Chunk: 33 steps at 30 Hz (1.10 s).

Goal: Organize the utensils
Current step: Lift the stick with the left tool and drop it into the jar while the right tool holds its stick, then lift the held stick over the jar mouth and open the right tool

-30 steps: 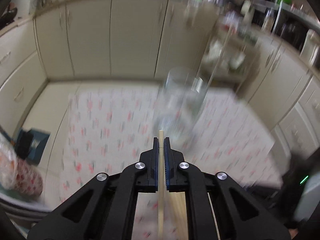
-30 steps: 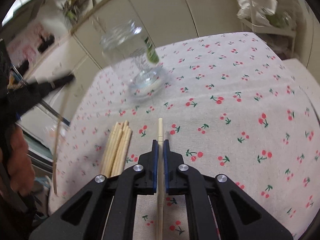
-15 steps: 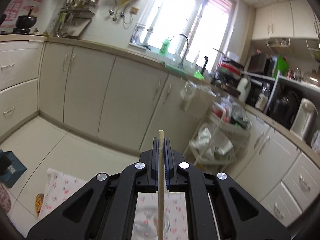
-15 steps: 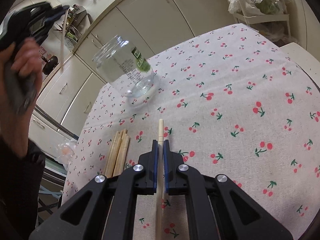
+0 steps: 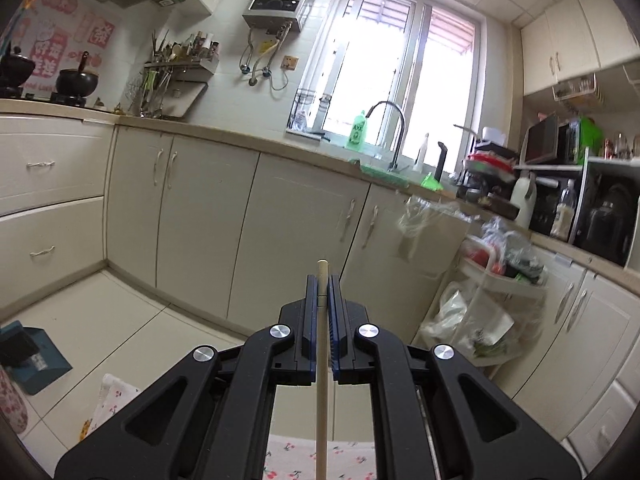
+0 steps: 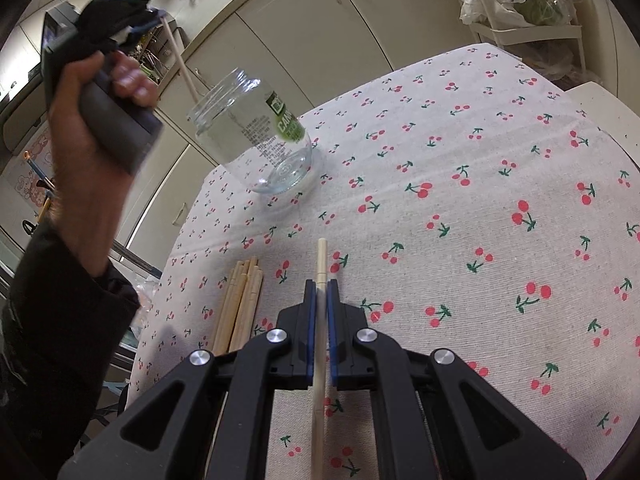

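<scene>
My left gripper point(image 5: 321, 278) is shut on a wooden chopstick point(image 5: 321, 380) that runs back between its fingers. In the right wrist view that same left gripper point(image 6: 154, 18) is raised in a hand, and its chopstick point(image 6: 182, 64) slants down to the mouth of a clear glass jar point(image 6: 256, 140) with a green label. The jar stands on the cherry-print tablecloth point(image 6: 460, 220). My right gripper point(image 6: 321, 284) is shut on another chopstick point(image 6: 320, 340), low over the cloth. A bundle of several chopsticks point(image 6: 238, 304) lies just left of it.
Cream kitchen cabinets point(image 5: 200, 220), a sink tap point(image 5: 394, 136) under the window and a cart with plastic bags point(image 5: 492, 292) fill the left wrist view. A blue box point(image 5: 32, 356) sits on the floor. The table's left edge point(image 6: 168, 248) runs near the bundle.
My left gripper has swung up from the table: its view went from the jar and cloth to the cabinets and window. In the right wrist view its chopstick now points into the jar's mouth.
</scene>
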Available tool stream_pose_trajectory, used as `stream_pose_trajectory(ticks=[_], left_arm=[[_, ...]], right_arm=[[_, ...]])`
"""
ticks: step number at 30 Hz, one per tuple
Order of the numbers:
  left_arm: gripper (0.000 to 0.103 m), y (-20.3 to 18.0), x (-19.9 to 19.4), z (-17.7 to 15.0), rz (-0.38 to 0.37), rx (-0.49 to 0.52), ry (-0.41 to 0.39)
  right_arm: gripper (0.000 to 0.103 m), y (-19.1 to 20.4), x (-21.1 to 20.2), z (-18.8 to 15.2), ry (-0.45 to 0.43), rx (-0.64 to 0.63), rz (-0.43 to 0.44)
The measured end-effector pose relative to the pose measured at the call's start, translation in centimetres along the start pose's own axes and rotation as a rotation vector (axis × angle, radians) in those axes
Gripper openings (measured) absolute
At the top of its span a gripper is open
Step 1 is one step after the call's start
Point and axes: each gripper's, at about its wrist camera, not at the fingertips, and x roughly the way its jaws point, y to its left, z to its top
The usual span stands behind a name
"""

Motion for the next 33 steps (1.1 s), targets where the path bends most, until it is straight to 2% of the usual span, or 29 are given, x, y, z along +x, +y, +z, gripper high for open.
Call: stream_pose_trajectory(ticks=[14,24,25,29,33], left_arm=[[0.005,1.0,-2.1,-6.9,-0.037,0.094,0.159],[0.007,1.3,-4.4,-8.5,-0.042,0.179,0.258],[0.009,1.5,-4.9,-8.4,-0.040,0.184,0.262],[0.041,2.7,-7.4,-8.3,-0.022,0.170,0.251],[0.054,5.5,-10.2,-9.3,0.025,0.133,0.257]], right_arm=[[0.006,-0.3,-0.2,0.1,-0.010,0.026,0.013],[0.006,-0.3,-0.7,0.1,-0.034,0.037,0.028],[0.006,-0.4,-0.8,0.1,-0.039,0.040,0.027],[0.006,-0.2,-1.2,0.3,-0.046,0.049,0.037],[0.006,1.4,-2.9,1.9,-0.112,0.049,0.080]])
